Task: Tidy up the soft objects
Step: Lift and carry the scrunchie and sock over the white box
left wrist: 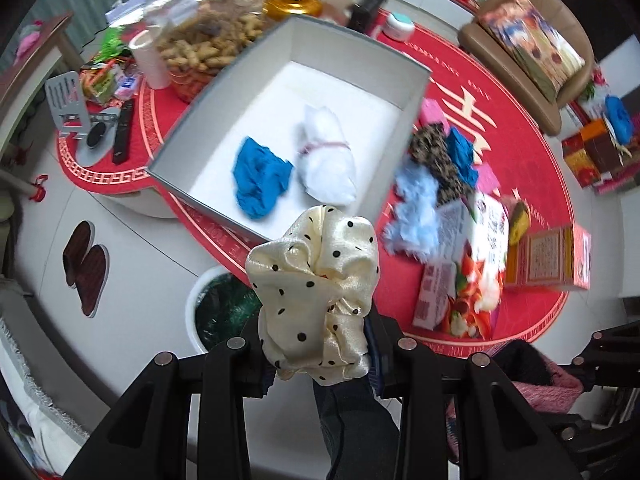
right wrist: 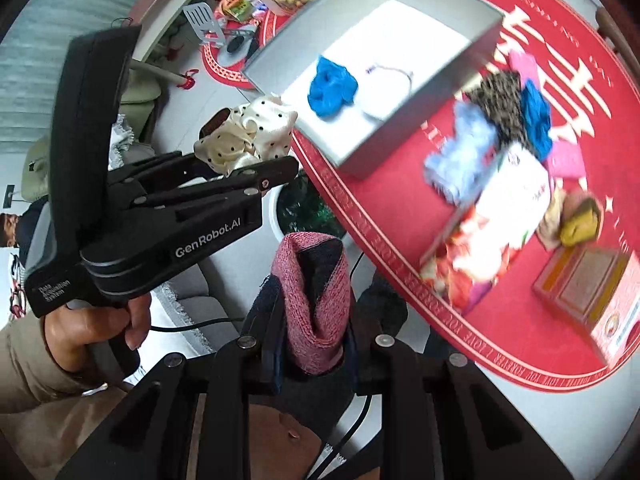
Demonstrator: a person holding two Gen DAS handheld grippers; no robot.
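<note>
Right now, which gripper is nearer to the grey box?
Left. The left gripper, shut on the polka-dot scrunchie, is just beside the near corner of the grey box. The right gripper, shut on the pink sock, is farther back, off the table.

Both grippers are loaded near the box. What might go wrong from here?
1. The cream polka-dot satin scrunchie in the left gripper hangs outside the grey cardboard box, over the floor; released now, it may miss.
2. The pink and navy knit sock in the right gripper is also off the red-clothed table.
</note>
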